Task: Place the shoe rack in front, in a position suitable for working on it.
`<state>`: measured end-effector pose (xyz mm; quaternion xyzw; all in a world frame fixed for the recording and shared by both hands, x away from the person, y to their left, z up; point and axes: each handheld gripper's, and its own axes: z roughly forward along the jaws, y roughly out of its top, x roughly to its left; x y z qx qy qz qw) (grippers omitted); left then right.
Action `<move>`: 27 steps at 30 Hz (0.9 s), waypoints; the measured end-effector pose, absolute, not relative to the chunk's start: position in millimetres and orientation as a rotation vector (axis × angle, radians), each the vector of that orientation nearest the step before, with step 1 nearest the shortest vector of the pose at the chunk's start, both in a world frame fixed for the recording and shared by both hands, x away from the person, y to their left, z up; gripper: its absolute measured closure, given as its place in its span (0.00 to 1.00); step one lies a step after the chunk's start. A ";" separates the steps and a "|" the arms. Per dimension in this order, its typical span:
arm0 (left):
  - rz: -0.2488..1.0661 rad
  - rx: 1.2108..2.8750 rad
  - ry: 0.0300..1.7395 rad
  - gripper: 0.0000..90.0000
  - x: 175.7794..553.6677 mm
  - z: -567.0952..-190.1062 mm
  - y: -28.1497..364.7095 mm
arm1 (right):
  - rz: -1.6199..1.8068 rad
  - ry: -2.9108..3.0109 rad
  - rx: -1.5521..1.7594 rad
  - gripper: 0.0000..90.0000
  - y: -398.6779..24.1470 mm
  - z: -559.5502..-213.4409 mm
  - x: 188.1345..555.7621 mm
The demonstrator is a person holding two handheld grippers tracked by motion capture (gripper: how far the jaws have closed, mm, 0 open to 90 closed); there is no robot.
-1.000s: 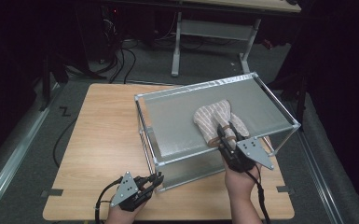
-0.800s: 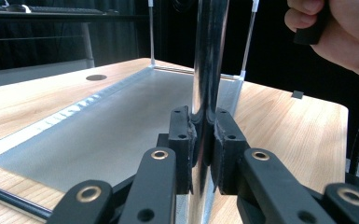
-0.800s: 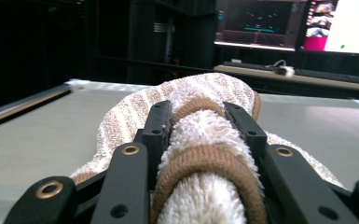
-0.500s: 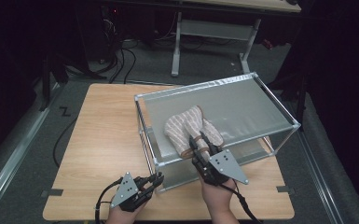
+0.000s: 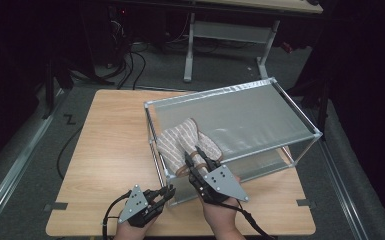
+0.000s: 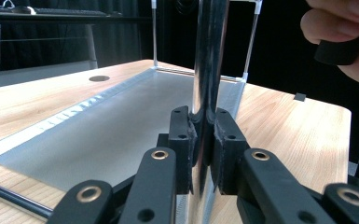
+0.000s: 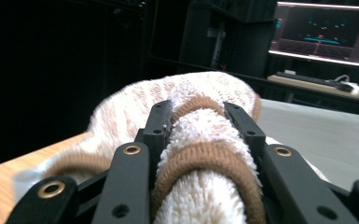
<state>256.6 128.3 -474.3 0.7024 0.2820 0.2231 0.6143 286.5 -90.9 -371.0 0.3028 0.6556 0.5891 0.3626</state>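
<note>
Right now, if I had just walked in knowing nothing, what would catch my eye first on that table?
Probably the striped towel, bunched on the top of the metal rack near its front left corner, with the right gripper clamped on its brown-edged fold. Next, the left gripper at the table's near edge, shut on the rack's shiny front post as if steadying it. The rack stands on a pale wooden table.

Right claw (image 7: 198, 126) clamped on bunched towel (image 7: 200, 154), white terry with brown trim. Brown edging looped across folds between black jaws. More towel heaped behind, striped beige and white. Grey sheet (image 7: 317, 135) stretching off right. Sliver of wooden worktop (image 7: 9, 179) lower left. Lit monitor (image 7: 324, 32) upper right in dark room.
</note>
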 end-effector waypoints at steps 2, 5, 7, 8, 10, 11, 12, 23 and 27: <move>0.516 1.622 0.648 0.89 256.3 -474.2 128.6 | 1.511 1.679 0.796 0.73 -97.7 -372.3 290.1; 0.518 1.623 0.646 0.89 255.9 -474.1 129.5 | 1.496 1.647 0.837 0.73 -114.6 -374.6 296.5; 0.515 1.622 0.648 0.89 255.5 -474.1 130.1 | 1.466 1.614 0.865 0.73 -130.0 -375.4 301.0; 0.517 1.620 0.650 0.89 254.7 -474.2 130.5 | 1.460 1.602 0.876 0.73 -135.2 -375.9 303.0; 0.523 1.620 0.654 0.89 253.0 -474.2 132.3 | 1.446 1.580 0.899 0.73 -147.7 -376.6 307.5; 0.525 1.620 0.656 0.89 252.3 -474.2 133.0 | 1.424 1.556 0.918 0.73 -157.8 -376.9 311.9; 0.529 1.620 0.657 0.89 251.8 -474.1 134.0 | 1.412 1.548 0.923 0.73 -163.2 -376.9 314.2; 0.551 1.609 0.684 0.89 246.4 -474.6 144.0 | 1.305 1.439 1.039 0.73 -231.9 -377.0 339.4; 0.563 1.607 0.689 0.89 243.4 -474.8 149.4 | 1.268 1.420 1.044 0.73 -247.6 -376.9 343.8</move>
